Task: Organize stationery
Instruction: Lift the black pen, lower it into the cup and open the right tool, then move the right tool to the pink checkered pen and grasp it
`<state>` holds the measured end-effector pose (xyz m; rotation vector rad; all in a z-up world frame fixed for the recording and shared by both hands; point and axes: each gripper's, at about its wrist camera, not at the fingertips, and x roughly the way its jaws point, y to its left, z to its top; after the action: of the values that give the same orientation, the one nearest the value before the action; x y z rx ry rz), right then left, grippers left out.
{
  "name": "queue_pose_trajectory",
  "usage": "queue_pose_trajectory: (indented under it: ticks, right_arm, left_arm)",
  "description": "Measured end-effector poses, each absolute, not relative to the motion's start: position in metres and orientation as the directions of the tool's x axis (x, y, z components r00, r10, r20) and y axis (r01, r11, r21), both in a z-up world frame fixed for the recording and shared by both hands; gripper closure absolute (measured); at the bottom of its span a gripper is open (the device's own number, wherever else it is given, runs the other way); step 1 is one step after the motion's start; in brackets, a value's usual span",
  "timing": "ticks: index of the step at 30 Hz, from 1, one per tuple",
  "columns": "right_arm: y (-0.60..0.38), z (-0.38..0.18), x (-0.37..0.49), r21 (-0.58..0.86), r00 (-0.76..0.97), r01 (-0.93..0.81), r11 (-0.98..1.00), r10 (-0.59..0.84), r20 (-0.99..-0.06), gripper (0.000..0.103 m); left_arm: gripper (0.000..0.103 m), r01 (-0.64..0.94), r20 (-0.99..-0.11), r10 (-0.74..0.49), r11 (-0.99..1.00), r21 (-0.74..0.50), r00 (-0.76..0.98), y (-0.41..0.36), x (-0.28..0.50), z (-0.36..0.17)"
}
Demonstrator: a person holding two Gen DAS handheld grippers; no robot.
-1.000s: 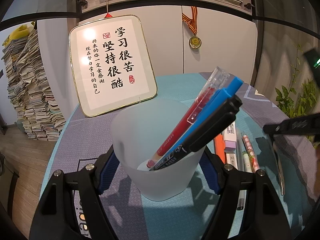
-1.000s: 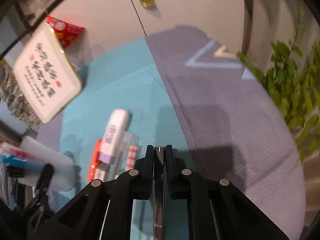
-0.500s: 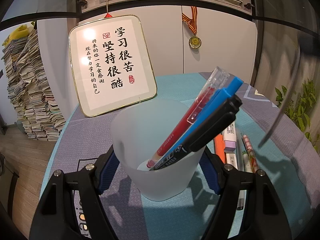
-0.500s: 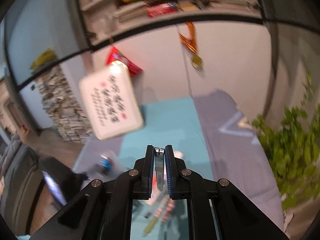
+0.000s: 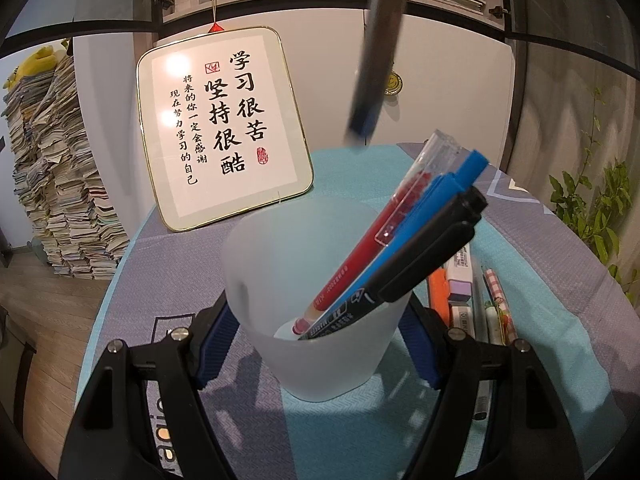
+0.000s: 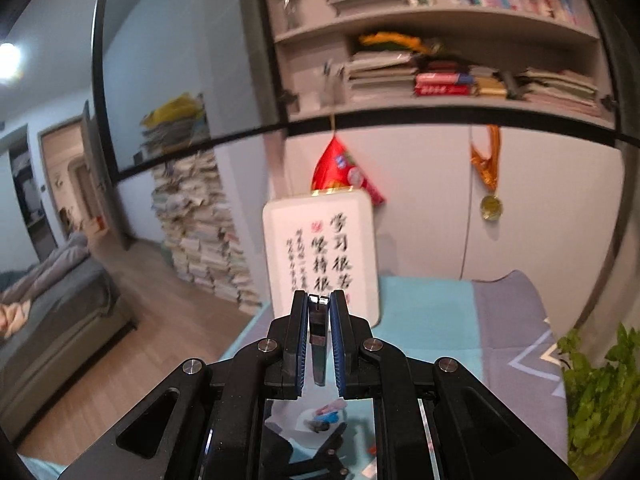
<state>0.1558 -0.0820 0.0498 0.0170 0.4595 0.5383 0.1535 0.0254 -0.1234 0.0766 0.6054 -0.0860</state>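
Observation:
A frosted white cup [image 5: 316, 280] stands on the table cloth with a red pen [image 5: 376, 240], a blue pen [image 5: 424, 224] and a black pen [image 5: 432, 256] leaning in it. My left gripper [image 5: 320, 320] is shut on the cup, its blue pads pressed to both sides. High above the table, my right gripper [image 6: 319, 304] is shut on a thin dark pen [image 6: 319, 344] that points downward. In the left wrist view that dark pen [image 5: 374, 60] hangs blurred above the cup's far rim. The cup [image 6: 316, 416] shows small below the right gripper.
An orange marker [image 5: 437, 296], a purple-and-white stick [image 5: 460, 280] and thin patterned pens [image 5: 496, 300] lie right of the cup. A framed calligraphy board [image 5: 224, 128] leans at the table's back. A plant [image 5: 592, 208] is at the right, a paper stack [image 5: 52, 184] at the left.
My right gripper has risen and tipped up from looking down at the table, carrying the dark pen over the cup. The left gripper and the cup have stayed still.

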Motion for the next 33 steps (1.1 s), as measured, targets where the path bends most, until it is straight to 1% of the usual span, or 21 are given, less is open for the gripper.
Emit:
queue_pose_trajectory:
  ticks: [6,11,17,21,26,28,29,30,33]
  right_arm:
    - [-0.076,0.009,0.180,0.180,0.691,-0.486,0.855,0.502,-0.520,0.091]
    - [-0.078,-0.010,0.189,0.221,0.648,-0.477,0.851,0.510,-0.566,0.091]
    - [-0.078,-0.021,0.191,0.256,0.602,-0.487,0.835,0.533,-0.595,0.091]
    - [-0.087,-0.029,0.193,0.313,0.577,-0.467,0.827,0.554,-0.600,0.091]
    - [-0.118,-0.031,0.185,0.385,0.600,-0.424,0.820,0.573,-0.558,0.091]
    - [-0.137,-0.031,0.178,0.391,0.637,-0.388,0.835,0.549,-0.541,0.090]
    - [-0.146,-0.033,0.174,0.379,0.657,-0.357,0.853,0.518,-0.547,0.089]
    - [-0.155,-0.038,0.172,0.364,0.672,-0.320,0.874,0.481,-0.563,0.087]
    - [-0.178,-0.066,0.177,0.348,0.660,-0.188,0.918,0.381,-0.648,0.087]
  left_arm:
    - [0.029,0.103,-0.571,-0.055,0.993,0.052,0.819,0.025,0.154,-0.123]
    - [0.029,0.103,-0.571,-0.055,0.993,0.053,0.819,0.026,0.154,-0.123]
    - [0.029,0.104,-0.571,-0.055,0.993,0.053,0.819,0.025,0.154,-0.123]
    - [0.029,0.105,-0.572,-0.058,0.993,0.051,0.818,0.026,0.154,-0.123]
    - [0.029,0.105,-0.572,-0.058,0.993,0.050,0.818,0.026,0.155,-0.123]
    - [0.029,0.105,-0.573,-0.058,0.993,0.050,0.818,0.027,0.155,-0.123]
    - [0.029,0.105,-0.573,-0.057,0.993,0.050,0.818,0.027,0.155,-0.122]
    - [0.029,0.105,-0.573,-0.057,0.993,0.050,0.818,0.027,0.155,-0.122]
    - [0.029,0.105,-0.573,-0.057,0.993,0.051,0.817,0.027,0.155,-0.122]
